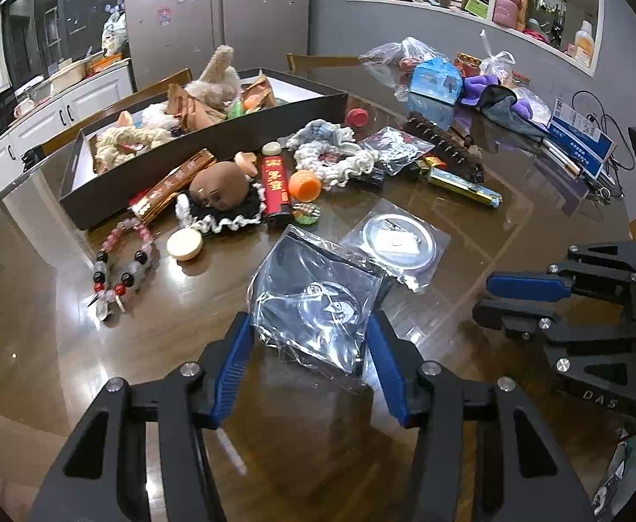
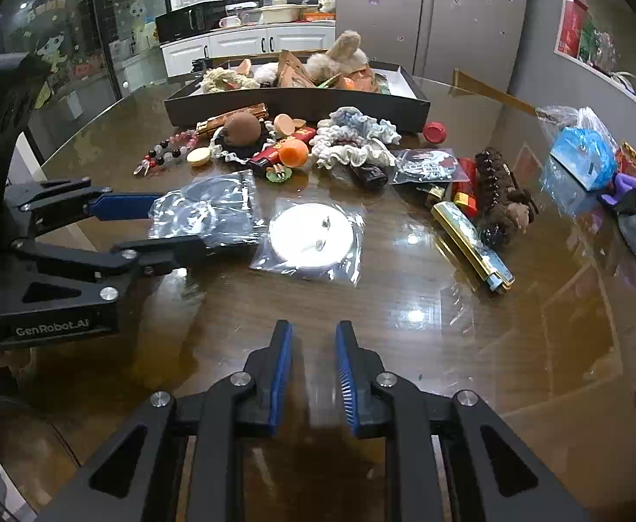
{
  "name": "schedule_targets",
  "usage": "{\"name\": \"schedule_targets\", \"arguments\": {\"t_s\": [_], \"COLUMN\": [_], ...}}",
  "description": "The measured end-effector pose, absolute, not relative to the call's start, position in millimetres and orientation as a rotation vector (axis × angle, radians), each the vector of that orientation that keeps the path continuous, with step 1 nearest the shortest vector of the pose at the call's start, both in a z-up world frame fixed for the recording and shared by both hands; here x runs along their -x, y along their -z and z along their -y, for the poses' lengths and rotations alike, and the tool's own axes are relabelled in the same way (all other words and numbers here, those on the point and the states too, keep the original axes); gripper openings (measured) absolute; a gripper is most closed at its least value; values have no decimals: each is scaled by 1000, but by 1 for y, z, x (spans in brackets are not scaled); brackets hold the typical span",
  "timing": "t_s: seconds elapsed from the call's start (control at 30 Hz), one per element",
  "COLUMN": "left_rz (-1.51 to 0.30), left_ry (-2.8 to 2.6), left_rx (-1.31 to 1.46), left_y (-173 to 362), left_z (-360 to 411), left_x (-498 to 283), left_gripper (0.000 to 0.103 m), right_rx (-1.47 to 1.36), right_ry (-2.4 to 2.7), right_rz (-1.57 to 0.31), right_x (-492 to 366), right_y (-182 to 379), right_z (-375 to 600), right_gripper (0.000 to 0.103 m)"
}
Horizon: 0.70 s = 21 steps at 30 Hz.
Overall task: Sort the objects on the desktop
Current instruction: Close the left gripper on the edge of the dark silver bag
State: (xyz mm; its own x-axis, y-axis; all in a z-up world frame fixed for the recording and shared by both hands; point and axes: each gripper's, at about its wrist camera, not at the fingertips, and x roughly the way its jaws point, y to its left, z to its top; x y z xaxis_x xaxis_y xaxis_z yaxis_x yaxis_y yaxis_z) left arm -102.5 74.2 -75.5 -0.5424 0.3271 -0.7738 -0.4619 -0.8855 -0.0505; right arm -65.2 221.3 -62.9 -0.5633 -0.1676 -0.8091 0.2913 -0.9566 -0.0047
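A clear plastic bag with a dark round badge [image 1: 318,304] lies on the brown table, between the open fingers of my left gripper [image 1: 311,330]; it also shows in the right wrist view [image 2: 209,213], with the left gripper [image 2: 174,224] around it. A second bag with a white disc [image 1: 398,245] [image 2: 311,235] lies just beyond. My right gripper [image 2: 313,348] is open and empty, low over bare table in front of the disc; in the left wrist view it shows at the right [image 1: 487,298]. A black box [image 1: 213,139] [image 2: 300,102] holds toys and ropes.
Loose items lie before the box: bead bracelet [image 1: 122,261], red lighter [image 1: 274,189], orange ball [image 1: 304,185], brown plush [image 1: 218,185], scrunchies [image 1: 335,152], gold harmonica [image 2: 470,243], brown hair clip [image 2: 498,193]. Bags and a blue box [image 1: 437,78] sit far right.
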Motion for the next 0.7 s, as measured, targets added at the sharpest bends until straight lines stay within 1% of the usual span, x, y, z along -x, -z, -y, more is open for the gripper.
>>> {"name": "schedule_targets", "arguments": {"t_s": [0.1,0.23,0.3,0.37,0.43,0.53,0.7], "left_rz": [-212,-194,-190,-183,-178,-166,-146], "left_ry": [-2421,-2442,-2451,-2455,-2458,-2457,-2455], "left_rx": [1155,1135,1132,1133,1134,1134,1135], "left_y": [73,66,65,64,64,65,67], "left_z": [-70,-63,-60,-57,-54,-50,-45], "left_x": [100,97,97,97,98,100,103], "left_gripper": [54,53,53,53,53,53,53], "right_rx": [-1300,-1294,-1286,-1283,-1280,-1275,-1280], "right_ry": [2558,2541,2542,2555,2558,2550,2538], "right_rz": [-194,-103,-91,-103,-105,-92,-158], "right_x": [65,69,73,77,82,88,103], "right_y": [63,62,62,63,63,62,65], "right_z": [-222,-226,-225,-222,-219,-217,-205], "right_gripper": [22,23,29,45,51,59,62]}}
